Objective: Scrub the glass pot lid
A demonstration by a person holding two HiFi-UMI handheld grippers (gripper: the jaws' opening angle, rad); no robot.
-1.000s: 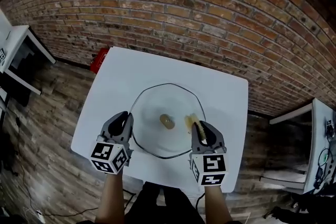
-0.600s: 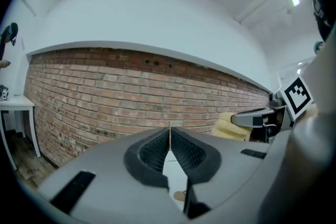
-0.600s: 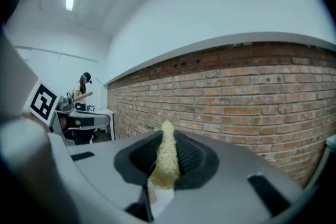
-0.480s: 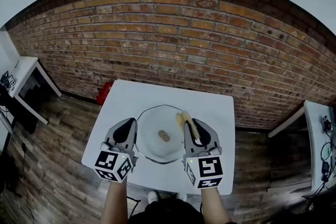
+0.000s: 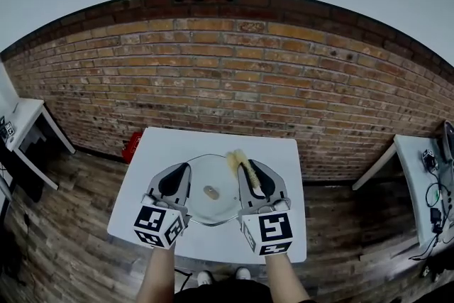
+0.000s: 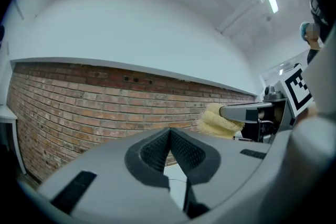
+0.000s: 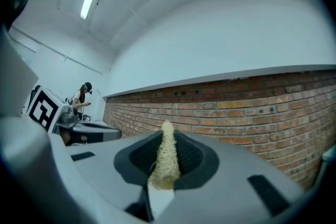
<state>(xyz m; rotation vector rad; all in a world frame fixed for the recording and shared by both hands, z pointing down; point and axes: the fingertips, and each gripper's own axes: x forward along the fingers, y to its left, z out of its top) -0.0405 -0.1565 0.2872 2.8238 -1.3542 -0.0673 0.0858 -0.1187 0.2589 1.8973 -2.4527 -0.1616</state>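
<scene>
The round glass pot lid (image 5: pixel 213 204) lies flat on the white table (image 5: pixel 142 206), its brown knob (image 5: pixel 211 191) up. Both grippers hover above it and point level at the brick wall. My left gripper (image 5: pixel 181 168) (image 6: pixel 169 131) is over the lid's left side; its jaws have just been closing and are now shut with nothing between them. My right gripper (image 5: pixel 248 167) (image 7: pixel 167 136) is over the lid's right side, shut on a yellow fibrous scrubber (image 5: pixel 235 160) (image 7: pixel 165 162) that sticks out past its tips. The left gripper view also shows the scrubber (image 6: pixel 216 122), off to the right.
A brick wall (image 5: pixel 234 74) stands just behind the table. A red object (image 5: pixel 132 146) sits on the wooden floor at the table's far left corner. White side tables stand at the left (image 5: pixel 21 117) and right (image 5: pixel 418 160). A person (image 7: pixel 81 96) stands far off.
Both grippers have risen off the lid, and the scrubber has lifted away from the glass. The left jaws have closed. The head view has tilted up and shows more wall.
</scene>
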